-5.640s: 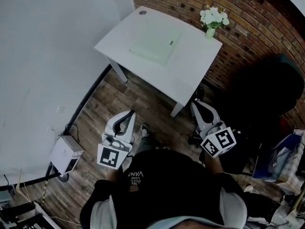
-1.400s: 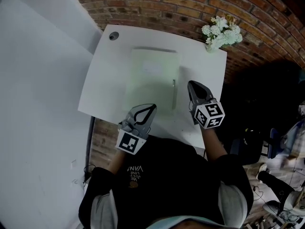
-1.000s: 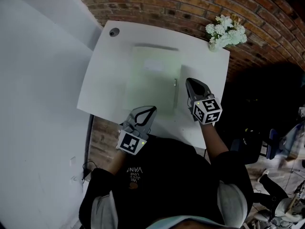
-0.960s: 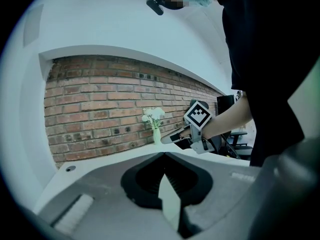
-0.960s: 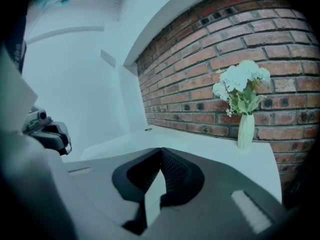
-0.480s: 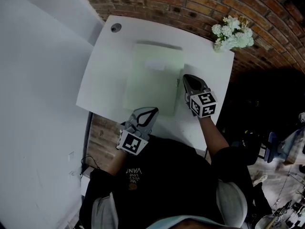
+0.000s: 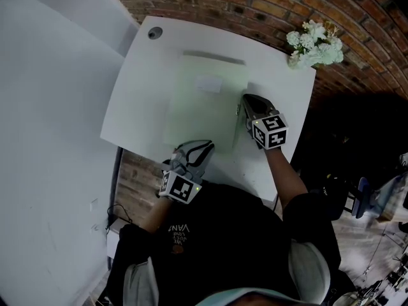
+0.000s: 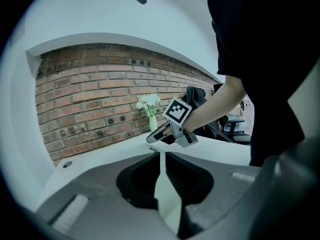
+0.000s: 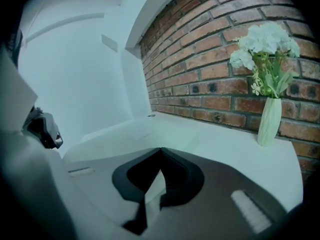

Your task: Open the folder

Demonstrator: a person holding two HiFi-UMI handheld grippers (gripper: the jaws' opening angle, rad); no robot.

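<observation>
A pale green folder (image 7: 201, 113) lies closed and flat in the middle of the white table (image 7: 137, 101), with a small white label (image 7: 208, 83) on its cover. My right gripper (image 7: 246, 99) is shut, its tips at the folder's right edge by a small clasp (image 7: 238, 110). In the right gripper view the jaws (image 9: 161, 150) meet with nothing between them, and the folder (image 9: 130, 131) stretches ahead. My left gripper (image 7: 208, 146) sits low at the folder's near edge. Its jaws (image 8: 162, 154) stand almost together, opening by a sliver, with nothing between them. It looks at the right gripper (image 8: 151, 140).
A vase of white flowers (image 7: 315, 43) stands at the table's back right corner against the brick wall (image 7: 255, 5). A round cable hole (image 7: 155, 33) is at the back left corner. A white wall (image 7: 51, 107) runs along the left. Dark chairs and clutter stand to the right.
Both grippers have come down toward the table. The right one has moved in to the folder's right edge. The left one has dipped at the folder's near edge.
</observation>
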